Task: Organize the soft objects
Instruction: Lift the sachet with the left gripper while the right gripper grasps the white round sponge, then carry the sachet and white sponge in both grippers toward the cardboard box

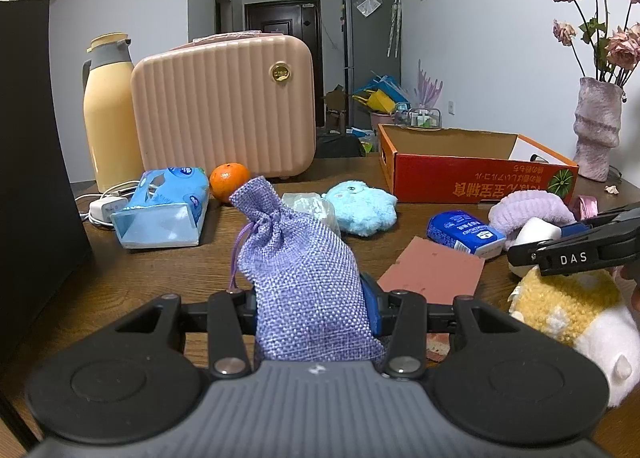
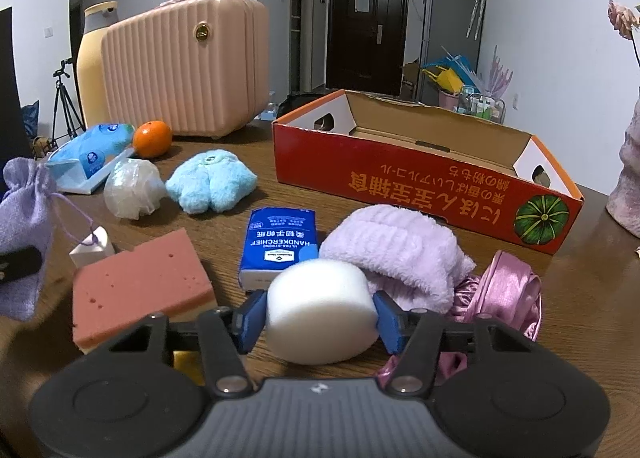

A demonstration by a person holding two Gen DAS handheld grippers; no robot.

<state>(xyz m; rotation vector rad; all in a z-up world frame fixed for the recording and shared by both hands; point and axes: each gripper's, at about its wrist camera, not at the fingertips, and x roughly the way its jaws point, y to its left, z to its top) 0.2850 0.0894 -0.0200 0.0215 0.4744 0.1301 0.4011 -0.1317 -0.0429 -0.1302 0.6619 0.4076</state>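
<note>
My left gripper [image 1: 310, 306] is shut on a lilac woven drawstring pouch [image 1: 296, 270], which stands upright between its jaws over the wooden table. My right gripper [image 2: 320, 318] has a white foam cylinder [image 2: 322, 306] between its blue pads, which press on both of its sides. Just behind the cylinder lie a lilac fleece cloth [image 2: 396, 250], a pink satin scrunchie [image 2: 504, 290] and a blue handkerchief pack [image 2: 280, 242]. A pink sponge [image 2: 140, 282] lies to the left. A blue plush toy [image 2: 212, 182] sits farther back. The open red cardboard box [image 2: 420, 186] stands behind on the right.
A yellow-and-white plush [image 1: 568, 310] lies under the right gripper's arm. At the back left are a pink suitcase [image 1: 224, 106], a yellow thermos [image 1: 108, 114], an orange [image 2: 152, 138], a blue tissue pack [image 2: 92, 154] and a clear wrapped bundle [image 2: 132, 190]. A vase [image 1: 596, 126] stands far right.
</note>
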